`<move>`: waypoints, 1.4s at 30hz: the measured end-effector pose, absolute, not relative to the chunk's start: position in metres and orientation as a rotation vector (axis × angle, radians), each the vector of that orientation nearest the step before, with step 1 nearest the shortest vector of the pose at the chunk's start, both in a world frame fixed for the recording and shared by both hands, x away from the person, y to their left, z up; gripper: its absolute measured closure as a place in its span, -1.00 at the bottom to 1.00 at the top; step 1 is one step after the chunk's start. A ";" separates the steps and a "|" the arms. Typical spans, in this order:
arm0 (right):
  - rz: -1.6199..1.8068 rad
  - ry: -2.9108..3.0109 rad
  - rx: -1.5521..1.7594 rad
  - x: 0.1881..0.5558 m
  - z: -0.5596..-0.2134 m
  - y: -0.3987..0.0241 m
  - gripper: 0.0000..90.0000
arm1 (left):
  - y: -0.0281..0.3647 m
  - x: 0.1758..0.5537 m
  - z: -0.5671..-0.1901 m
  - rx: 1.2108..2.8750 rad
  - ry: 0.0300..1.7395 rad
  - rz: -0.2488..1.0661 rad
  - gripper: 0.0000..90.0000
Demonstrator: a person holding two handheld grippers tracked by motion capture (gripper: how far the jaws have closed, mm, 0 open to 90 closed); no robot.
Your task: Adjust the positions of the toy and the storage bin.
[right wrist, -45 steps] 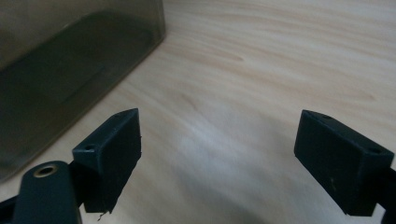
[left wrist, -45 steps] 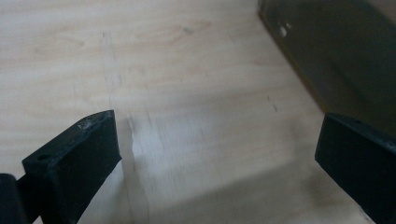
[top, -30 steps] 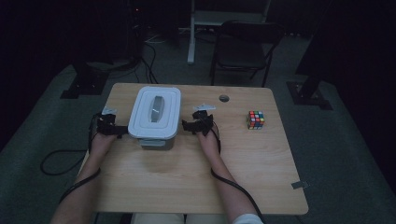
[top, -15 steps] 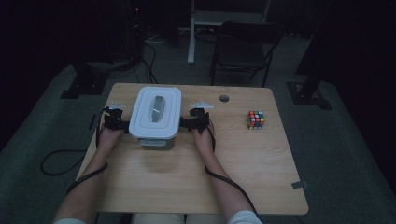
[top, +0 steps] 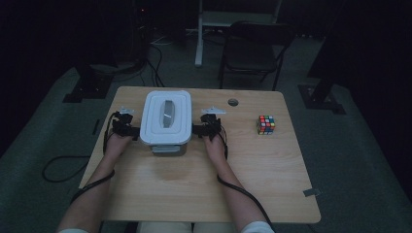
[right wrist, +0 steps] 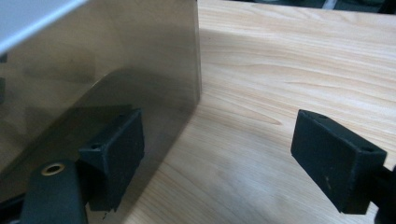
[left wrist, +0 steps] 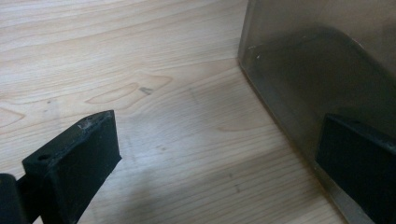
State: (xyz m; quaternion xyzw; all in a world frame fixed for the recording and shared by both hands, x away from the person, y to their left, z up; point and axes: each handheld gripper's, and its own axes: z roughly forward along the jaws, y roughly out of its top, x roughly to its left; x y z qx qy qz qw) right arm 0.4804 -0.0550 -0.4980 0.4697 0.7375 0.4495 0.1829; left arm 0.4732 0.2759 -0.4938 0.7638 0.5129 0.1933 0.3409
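Observation:
A clear box with a white lid stands on the wooden table, left of centre. My left gripper is at the box's left side, open; in the left gripper view one jaw lies along the smoky box wall and bare wood lies between the jaws. My right gripper is at the box's right side, also open. Its jaws have just been closing a little. In the right gripper view one jaw sits by the box wall, with only table between them.
A colour cube sits on the right part of the table, and a round cable hole is near the far edge. A dark chair stands behind the table. Cables trail from both grippers along the forearms.
My left hand has moved in toward the box's left side. The right hand has barely shifted. The box has stayed put.

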 end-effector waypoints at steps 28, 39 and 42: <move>1.272 2.092 1.299 0.462 -0.499 -0.117 -0.59 | 0.216 0.469 -0.490 2.077 1.247 0.459 -0.99; 1.307 2.068 1.353 0.452 -0.502 -0.149 -0.59 | 0.187 0.466 -0.488 2.132 1.180 0.448 -0.99; 1.297 2.068 1.353 0.451 -0.502 -0.155 -0.59 | 0.182 0.465 -0.488 2.140 1.170 0.450 -0.99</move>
